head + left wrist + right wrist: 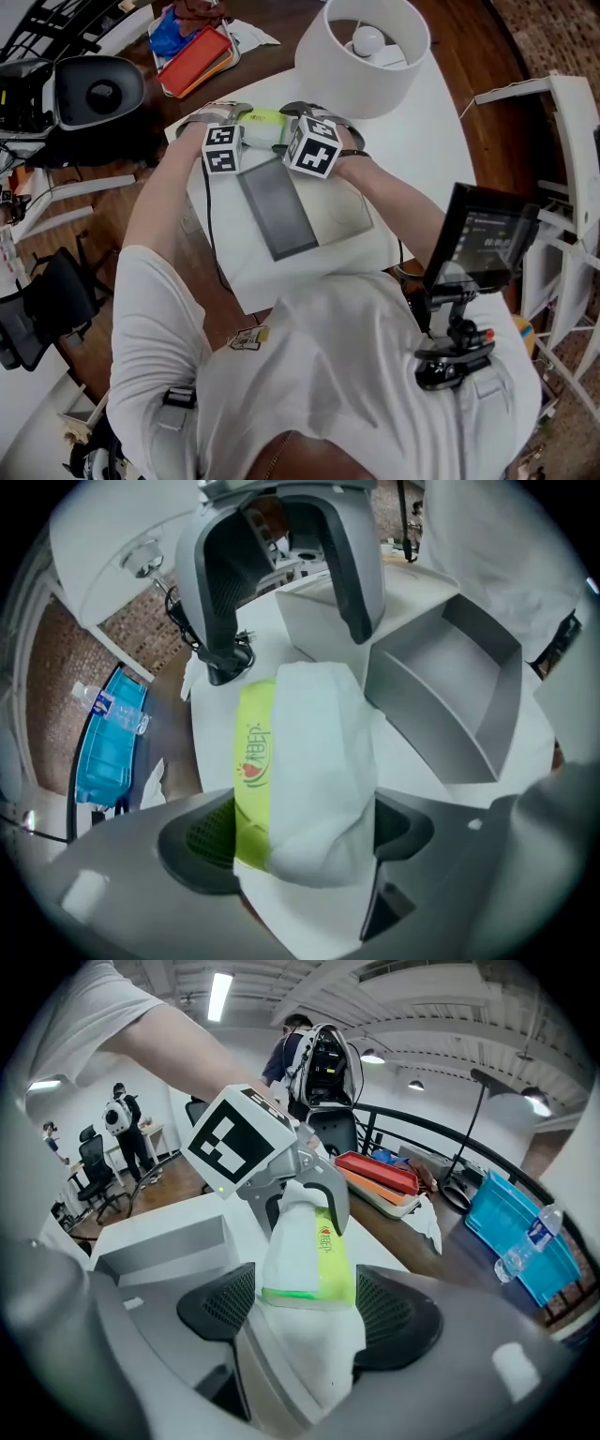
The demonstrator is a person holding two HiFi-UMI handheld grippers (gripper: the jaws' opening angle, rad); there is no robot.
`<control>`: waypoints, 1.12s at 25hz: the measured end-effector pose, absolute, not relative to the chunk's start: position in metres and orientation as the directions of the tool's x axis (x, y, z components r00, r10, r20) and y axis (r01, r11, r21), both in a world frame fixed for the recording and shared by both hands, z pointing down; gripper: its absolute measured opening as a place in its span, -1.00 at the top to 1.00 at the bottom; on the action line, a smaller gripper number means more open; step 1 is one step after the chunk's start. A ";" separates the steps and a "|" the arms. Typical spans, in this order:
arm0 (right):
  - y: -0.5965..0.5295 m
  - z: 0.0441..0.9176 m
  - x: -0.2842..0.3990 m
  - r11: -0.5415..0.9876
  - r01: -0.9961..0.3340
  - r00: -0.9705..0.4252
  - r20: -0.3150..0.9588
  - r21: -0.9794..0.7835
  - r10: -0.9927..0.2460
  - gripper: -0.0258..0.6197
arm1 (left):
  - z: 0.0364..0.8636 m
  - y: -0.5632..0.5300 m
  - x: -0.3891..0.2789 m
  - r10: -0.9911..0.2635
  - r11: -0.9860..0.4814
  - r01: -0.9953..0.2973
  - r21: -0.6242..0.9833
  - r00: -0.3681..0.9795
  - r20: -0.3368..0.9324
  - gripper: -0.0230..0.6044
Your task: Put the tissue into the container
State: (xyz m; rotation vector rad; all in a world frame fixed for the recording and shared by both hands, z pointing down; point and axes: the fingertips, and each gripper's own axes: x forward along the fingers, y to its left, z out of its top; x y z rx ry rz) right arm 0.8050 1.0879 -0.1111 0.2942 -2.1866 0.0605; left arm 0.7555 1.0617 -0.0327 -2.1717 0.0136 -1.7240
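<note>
1. as seen along its own jaws, clamping one end of the tissue pack (314, 761) in left gripper (302, 832), one pad pressed on the green side, the other on the white side.
2. other end of the pack sitting between the jaws of right gripper (305, 1309), spread wide, pads just beside the pack but not clearly pressing on it.
3. pack green and white, red heart logo on the green strip, loose white wrap bunched at the end by right gripper.
4. pack spanning between the two grippers over the white table (412, 141), not in the container; touching the table top or not, cannot tell.
5. grey container (412, 710) open-topped, on the table just beside the pack, on the person's side of it.
6. white lamp shade (361, 52) with bulb showing, on the table past the grippers.
7. further out, red tray (192, 58) on a dark wood surface, blue crate (511, 1227) with a bottle in it.
</note>
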 end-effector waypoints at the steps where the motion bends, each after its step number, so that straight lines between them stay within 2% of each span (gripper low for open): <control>1: 1.088 -0.110 0.805 0.970 -0.234 -0.567 0.801 0.065 -0.191 -0.08 | -0.033 1.062 0.756 -0.239 -0.934 0.203 -0.293 0.254 0.937 -0.30; 8: 1.082 -0.106 0.801 0.968 -0.234 -0.561 0.800 0.092 -0.212 -0.06 | -0.043 1.053 0.744 -0.296 -0.937 0.108 -0.331 0.254 0.921 -0.21; 17: 1.080 -0.131 0.795 0.954 -0.251 -0.583 0.761 0.164 -0.284 -0.01 | -0.098 1.053 0.720 -0.425 -0.896 0.033 -0.442 0.221 0.878 -0.17; 21: 1.094 -0.152 0.795 0.946 -0.253 -0.603 0.731 0.204 -0.319 -0.01 | -0.130 1.076 0.717 -0.451 -0.877 0.066 -0.475 0.225 0.864 -0.17; 28: 1.151 -0.166 0.813 0.947 -0.212 -0.606 0.728 0.243 -0.322 -0.02 | -0.160 1.145 0.738 -0.419 -0.859 0.199 -0.471 0.256 0.871 -0.17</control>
